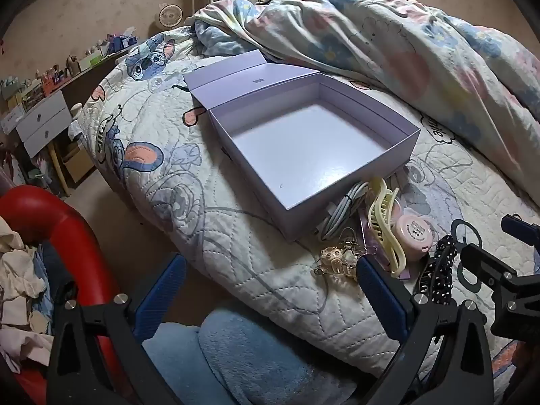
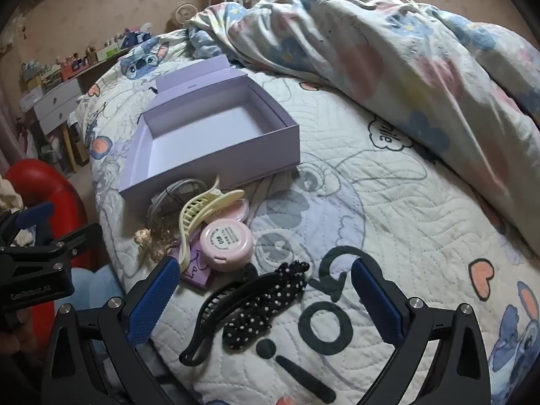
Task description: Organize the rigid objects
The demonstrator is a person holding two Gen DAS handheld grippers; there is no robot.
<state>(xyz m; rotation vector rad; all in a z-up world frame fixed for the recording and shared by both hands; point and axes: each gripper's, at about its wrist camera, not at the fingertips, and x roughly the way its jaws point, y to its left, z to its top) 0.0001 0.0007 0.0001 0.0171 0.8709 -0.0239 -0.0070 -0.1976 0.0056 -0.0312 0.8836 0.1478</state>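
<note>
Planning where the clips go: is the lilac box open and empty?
Open and empty: the lilac box has its lid folded back and a bare floor.

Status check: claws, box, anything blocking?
Both claws, left and right, open, empty. Lavender box open, empty. Black clip between right claw's fingers, ungripped. Nothing blocking.
</note>
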